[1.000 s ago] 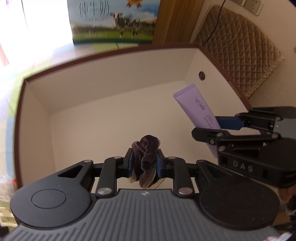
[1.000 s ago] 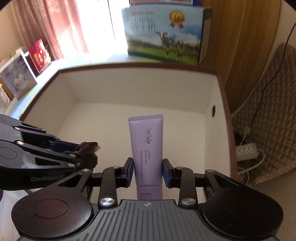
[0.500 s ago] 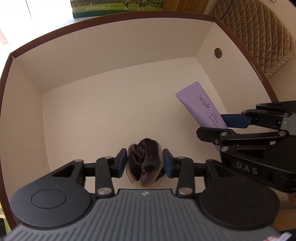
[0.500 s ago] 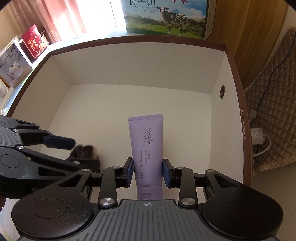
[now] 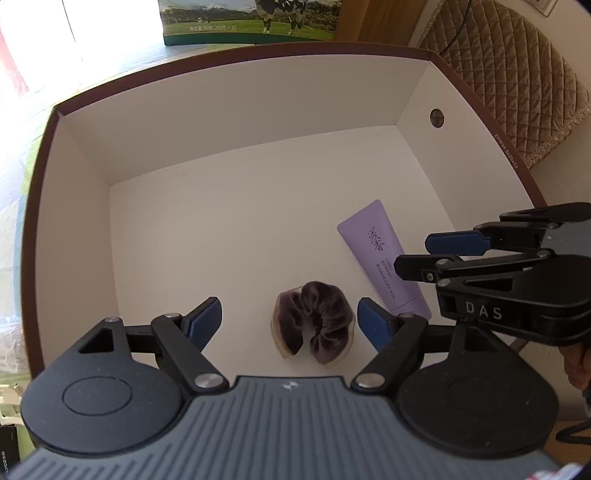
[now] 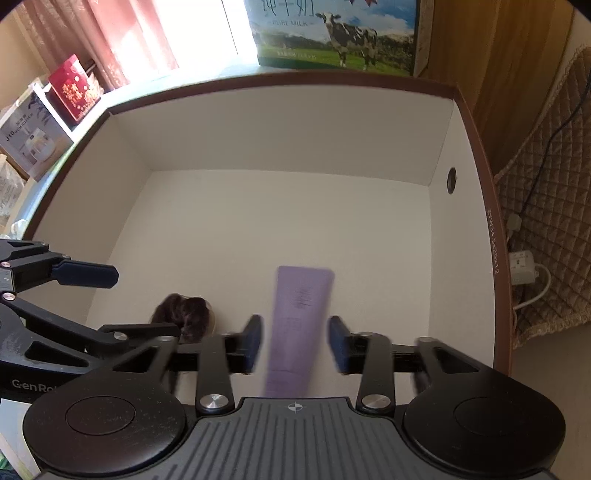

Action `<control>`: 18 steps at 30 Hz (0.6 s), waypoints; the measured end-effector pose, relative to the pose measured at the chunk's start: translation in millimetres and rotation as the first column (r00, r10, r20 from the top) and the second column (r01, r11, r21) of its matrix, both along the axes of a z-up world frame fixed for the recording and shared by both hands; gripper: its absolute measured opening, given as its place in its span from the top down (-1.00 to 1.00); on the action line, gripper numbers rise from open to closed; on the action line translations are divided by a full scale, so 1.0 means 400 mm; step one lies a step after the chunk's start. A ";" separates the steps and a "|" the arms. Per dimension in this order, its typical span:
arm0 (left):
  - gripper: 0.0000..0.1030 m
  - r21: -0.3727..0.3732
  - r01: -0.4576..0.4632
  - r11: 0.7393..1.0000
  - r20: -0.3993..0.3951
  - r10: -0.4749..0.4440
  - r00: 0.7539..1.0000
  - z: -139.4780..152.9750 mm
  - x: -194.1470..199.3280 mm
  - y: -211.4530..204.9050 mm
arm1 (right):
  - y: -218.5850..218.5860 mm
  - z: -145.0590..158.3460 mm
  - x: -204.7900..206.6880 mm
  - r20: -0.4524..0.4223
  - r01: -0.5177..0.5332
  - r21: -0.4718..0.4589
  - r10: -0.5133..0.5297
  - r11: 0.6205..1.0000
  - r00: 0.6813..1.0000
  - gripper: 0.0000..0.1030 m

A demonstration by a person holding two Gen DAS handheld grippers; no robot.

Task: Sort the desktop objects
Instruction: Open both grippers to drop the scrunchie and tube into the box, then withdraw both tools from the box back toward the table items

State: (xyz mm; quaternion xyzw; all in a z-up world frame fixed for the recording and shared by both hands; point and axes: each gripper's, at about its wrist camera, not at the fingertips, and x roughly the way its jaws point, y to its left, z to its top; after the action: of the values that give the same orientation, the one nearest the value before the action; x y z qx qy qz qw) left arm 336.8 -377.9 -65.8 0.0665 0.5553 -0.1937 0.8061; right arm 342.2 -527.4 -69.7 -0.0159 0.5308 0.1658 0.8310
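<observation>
A dark purple velvet scrunchie (image 5: 314, 322) lies on the floor of the white box (image 5: 236, 110), between the open jaws of my left gripper (image 5: 291, 319). A lilac tube (image 5: 382, 258) lies on the box floor to its right. In the right wrist view the tube (image 6: 301, 321) is motion-blurred between the open jaws of my right gripper (image 6: 295, 343), and the scrunchie (image 6: 184, 314) shows at the left. The right gripper also shows in the left wrist view (image 5: 436, 254), above the tube's lower end.
The box has a brown rim (image 6: 491, 236) and a round hole (image 6: 451, 180) in its right wall. A milk carton box (image 6: 336, 33) stands behind it. Small boxes (image 6: 55, 118) sit at the left, a quilted pad (image 5: 517, 74) and a power strip (image 6: 522, 266) at the right.
Both grippers have opened. The scrunchie has dropped from the left gripper and the tube from the right one, both onto the box floor.
</observation>
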 end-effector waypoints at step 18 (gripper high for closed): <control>-0.70 -0.089 -0.015 0.996 0.170 0.030 0.985 0.136 -0.104 0.082 | 0.048 0.154 -0.149 0.240 0.057 0.115 -0.083 0.992 0.967 -0.90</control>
State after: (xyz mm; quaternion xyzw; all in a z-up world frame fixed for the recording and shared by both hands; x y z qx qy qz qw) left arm 295.2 -344.9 -11.4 0.0414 0.4759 -0.2024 0.8549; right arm 282.4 -508.0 -7.9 0.0270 0.4149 0.1612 0.8950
